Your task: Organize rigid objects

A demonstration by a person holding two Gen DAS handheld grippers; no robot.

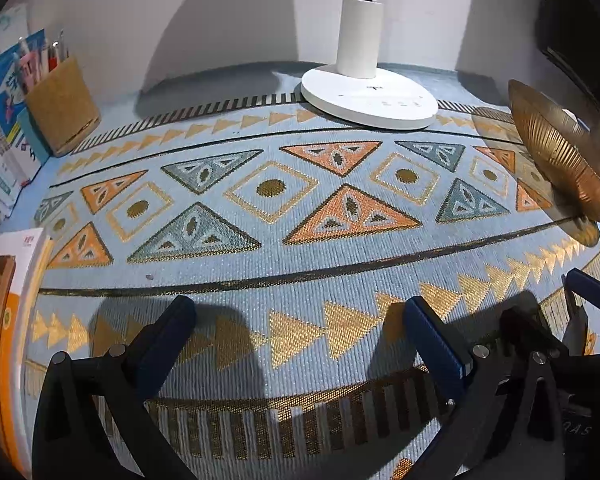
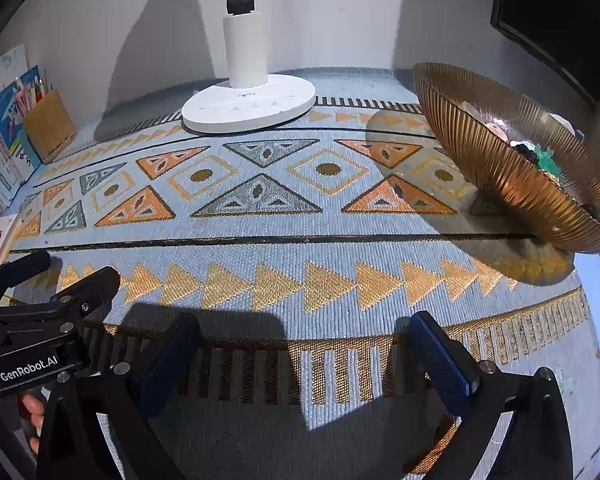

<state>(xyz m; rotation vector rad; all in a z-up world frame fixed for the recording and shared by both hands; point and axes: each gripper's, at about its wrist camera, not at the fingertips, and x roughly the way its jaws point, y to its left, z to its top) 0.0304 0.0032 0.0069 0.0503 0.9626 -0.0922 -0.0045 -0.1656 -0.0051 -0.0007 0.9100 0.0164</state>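
Tabletop (image 2: 300, 224) under patterned blue cloth, white wall (image 2: 340, 12) behind.
White lamp base (image 2: 248, 106) stood centre-back; hard shadows fell.

Right gripper (image 2: 300, 356) gapes over mat (image 2: 300, 224) near bowl (image 2: 500, 168).

- The patterned cloth (image 2: 300, 220) in front of the white lamp base (image 2: 249, 104) lies bare, an open lane running left to right.
- Right of the lamp base, the ribbed amber bowl (image 2: 500, 168) blocks that side, small items inside it.
- Left of the lamp base, a cork pen holder (image 1: 62, 106) and upright books (image 1: 4, 120) close the back corner.
- Behind the lamp base a wall (image 1: 220, 12) stands close.
- Nearer than the lamp base, at the left edge, stacked boxes (image 1: 16, 280) crowd the cloth.
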